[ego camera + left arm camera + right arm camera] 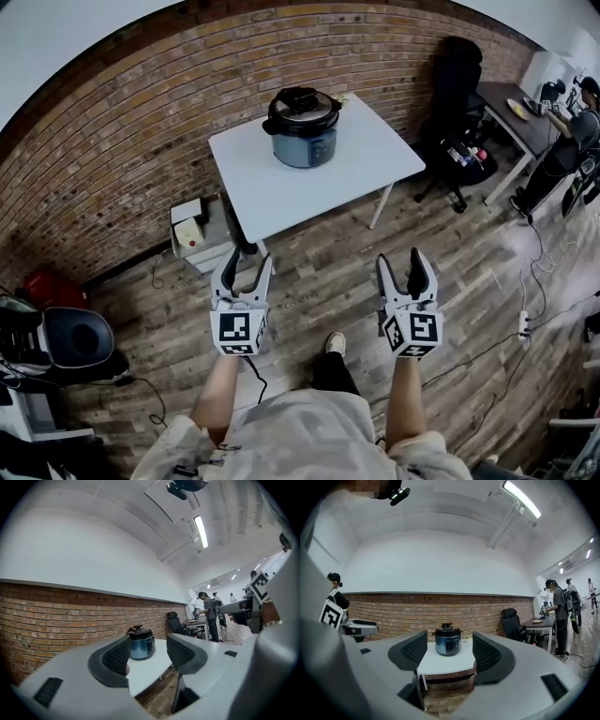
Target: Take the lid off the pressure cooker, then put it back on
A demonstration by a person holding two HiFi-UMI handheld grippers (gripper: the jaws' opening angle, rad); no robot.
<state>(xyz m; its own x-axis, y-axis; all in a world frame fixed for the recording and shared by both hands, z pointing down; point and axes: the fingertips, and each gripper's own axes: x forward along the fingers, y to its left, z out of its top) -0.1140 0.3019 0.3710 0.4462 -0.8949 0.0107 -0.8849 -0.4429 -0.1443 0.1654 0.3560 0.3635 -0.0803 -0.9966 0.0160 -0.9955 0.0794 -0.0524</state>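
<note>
The white table (366,159) stands ahead of you by the brick wall (112,122). The pressure cooker (304,136) sits on it, with its lid (302,108) in place. Your left hand-held gripper (247,262) and right hand-held gripper (401,262) are well short of the table, jaws apart and empty.

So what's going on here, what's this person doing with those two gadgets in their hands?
A person is standing on a wooden floor with a handheld gripper in each hand, the left gripper and the right gripper. Both point towards a white table some way ahead, where a blue pressure cooker sits with its lid on. The jaws of both grippers are apart with nothing between them, so nothing has been handled yet.
</note>
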